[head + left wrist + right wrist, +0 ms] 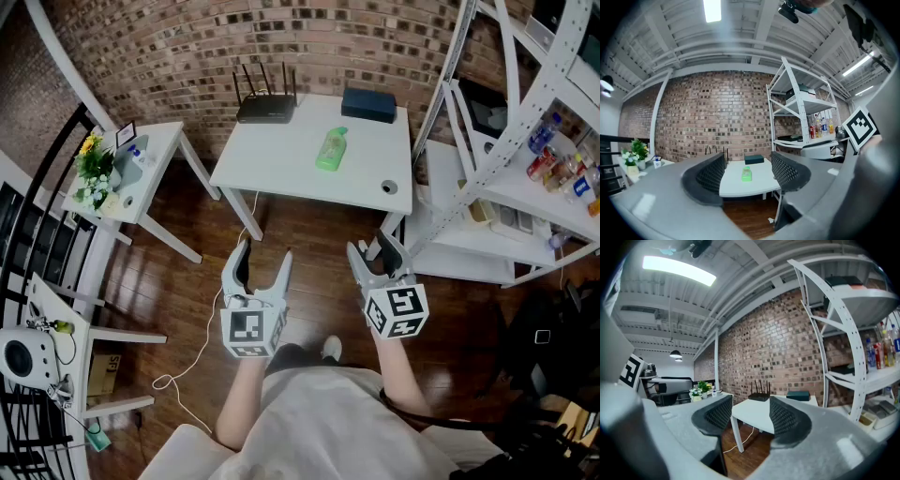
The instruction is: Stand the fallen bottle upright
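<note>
Held near the body, the left tool (261, 263) and right tool (375, 254) stand released and empty, apparently ready for an approach, well apart from the green bottle (331, 149) lying fallen on the far white worktop (281, 161).

white table (281, 155): router (265, 105), dark box (368, 104) | side table (161, 155): flowers (94, 167) | shelving (530, 202): bottles (553, 164)

We appear to be in a loft-style office or test room. A bare brick wall (187, 56) closes the far side above a dark wooden floor (309, 253). A white table (281, 159) carries a router (265, 108), white metal shelving (520, 197) with bottles (553, 164) stands right, and a strip light (712, 10) hangs overhead.
</note>
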`<control>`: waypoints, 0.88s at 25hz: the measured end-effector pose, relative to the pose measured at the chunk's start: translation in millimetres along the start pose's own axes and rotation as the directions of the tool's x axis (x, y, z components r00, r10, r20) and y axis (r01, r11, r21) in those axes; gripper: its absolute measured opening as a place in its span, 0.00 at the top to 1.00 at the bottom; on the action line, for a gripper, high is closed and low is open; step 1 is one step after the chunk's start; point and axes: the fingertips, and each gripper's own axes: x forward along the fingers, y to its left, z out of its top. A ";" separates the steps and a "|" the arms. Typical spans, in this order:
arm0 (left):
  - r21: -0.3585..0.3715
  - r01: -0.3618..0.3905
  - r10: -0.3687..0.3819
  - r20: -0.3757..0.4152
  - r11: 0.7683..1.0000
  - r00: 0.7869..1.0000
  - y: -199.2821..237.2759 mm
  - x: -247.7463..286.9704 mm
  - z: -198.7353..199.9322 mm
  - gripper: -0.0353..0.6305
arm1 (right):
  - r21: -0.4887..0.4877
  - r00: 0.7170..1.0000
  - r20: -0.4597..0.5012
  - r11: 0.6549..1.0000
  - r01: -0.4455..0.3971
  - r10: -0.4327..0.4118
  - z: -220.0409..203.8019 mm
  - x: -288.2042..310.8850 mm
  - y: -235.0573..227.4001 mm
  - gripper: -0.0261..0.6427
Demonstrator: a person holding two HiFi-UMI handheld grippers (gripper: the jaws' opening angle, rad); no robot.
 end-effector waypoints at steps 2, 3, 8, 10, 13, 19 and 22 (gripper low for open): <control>-0.008 0.026 -0.026 -0.034 1.000 0.999 -4.8 26.7 -13.5 0.46 | 0.026 0.997 -0.072 1.000 -0.009 0.011 -20.1 22.0 -15.3 0.61; -0.005 0.035 -0.035 -0.045 0.999 0.998 -5.8 39.3 -19.4 0.48 | 0.032 0.995 -0.098 0.999 -0.013 0.016 -27.7 32.5 -22.4 0.61; -0.001 0.098 -0.097 -0.069 0.995 0.993 1.6 120.8 -34.3 0.48 | 0.040 0.993 -0.117 0.999 0.032 -0.028 -32.0 86.6 -71.9 0.61; -0.013 0.130 -0.131 -0.069 0.991 0.989 10.0 160.1 -40.1 0.49 | 0.041 0.991 -0.121 0.997 0.065 -0.060 -31.3 113.5 -96.3 0.61; -0.019 0.179 -0.180 -0.066 0.984 0.981 23.0 229.7 -44.1 0.50 | 0.023 0.981 -0.145 0.991 0.133 -0.128 -26.9 161.4 -143.2 0.61; -0.013 0.257 -0.258 -0.077 0.966 0.963 70.0 366.0 -31.6 0.51 | -0.070 0.974 -0.173 0.989 0.134 -0.144 15.6 281.2 -186.6 0.61; -0.016 0.296 -0.297 -0.069 0.955 0.952 89.1 421.7 -26.0 0.51 | -0.102 0.970 -0.202 0.988 0.116 -0.135 18.4 336.7 -198.1 0.61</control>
